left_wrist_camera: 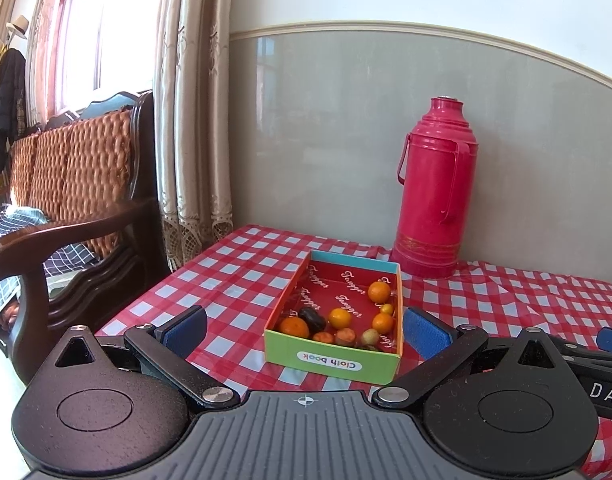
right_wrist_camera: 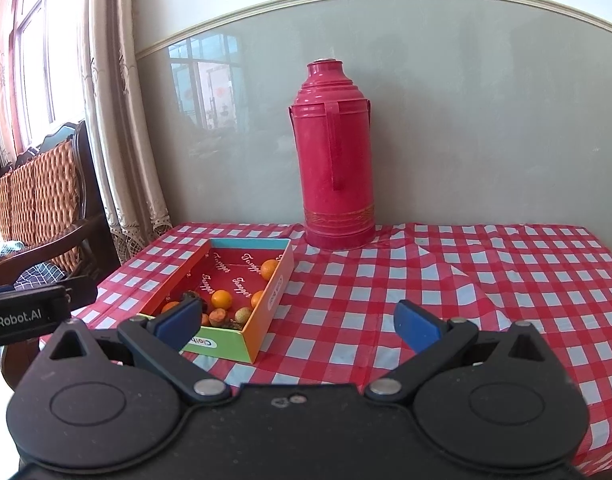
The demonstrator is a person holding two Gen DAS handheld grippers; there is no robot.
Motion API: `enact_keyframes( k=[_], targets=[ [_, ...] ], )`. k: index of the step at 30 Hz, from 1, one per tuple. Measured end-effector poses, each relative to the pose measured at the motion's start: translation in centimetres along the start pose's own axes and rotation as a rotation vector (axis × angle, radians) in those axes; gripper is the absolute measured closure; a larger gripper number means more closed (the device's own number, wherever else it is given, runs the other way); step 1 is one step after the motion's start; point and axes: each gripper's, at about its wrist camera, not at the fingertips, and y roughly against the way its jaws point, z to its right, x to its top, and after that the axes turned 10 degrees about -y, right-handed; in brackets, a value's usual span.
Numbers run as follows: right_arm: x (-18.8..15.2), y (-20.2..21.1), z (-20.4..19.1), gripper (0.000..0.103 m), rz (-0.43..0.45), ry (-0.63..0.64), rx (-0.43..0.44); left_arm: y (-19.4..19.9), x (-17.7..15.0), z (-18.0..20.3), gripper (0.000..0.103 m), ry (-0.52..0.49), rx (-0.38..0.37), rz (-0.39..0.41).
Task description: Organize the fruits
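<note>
An open cardboard box (left_wrist_camera: pixel 334 358) with a green front and a red lining stands on the checked table; it also shows in the right wrist view (right_wrist_camera: pixel 266 316). Several small fruits lie in it: oranges (left_wrist_camera: pixel 378 291), a dark fruit (left_wrist_camera: pixel 312 317) and smaller reddish and pale ones near the front wall. My left gripper (left_wrist_camera: pixel 304 330) is open and empty, just in front of the box. My right gripper (right_wrist_camera: pixel 298 318) is open and empty, to the right of the box, above the bare cloth.
A tall red thermos (left_wrist_camera: pixel 434 188) stands behind the box against the wall, also in the right wrist view (right_wrist_camera: pixel 337 156). The red-and-white checked tablecloth (right_wrist_camera: pixel 466 280) covers the table. A wooden armchair (left_wrist_camera: pixel 78 208) and curtains stand to the left.
</note>
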Motion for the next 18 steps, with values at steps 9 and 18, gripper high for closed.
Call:
enact_keyframes(
  k=[9,18],
  targets=[
    [0.04,-0.04,-0.07,0.006,0.005,0.005,0.000,-0.41,0.03,0.12,0.000,0.002,-0.010,-0.005],
    [0.44,-0.32,-0.46,0.006,0.012,0.022,0.000,-0.41,-0.22,-0.45,0.000,0.034,-0.059,0.026]
  ],
)
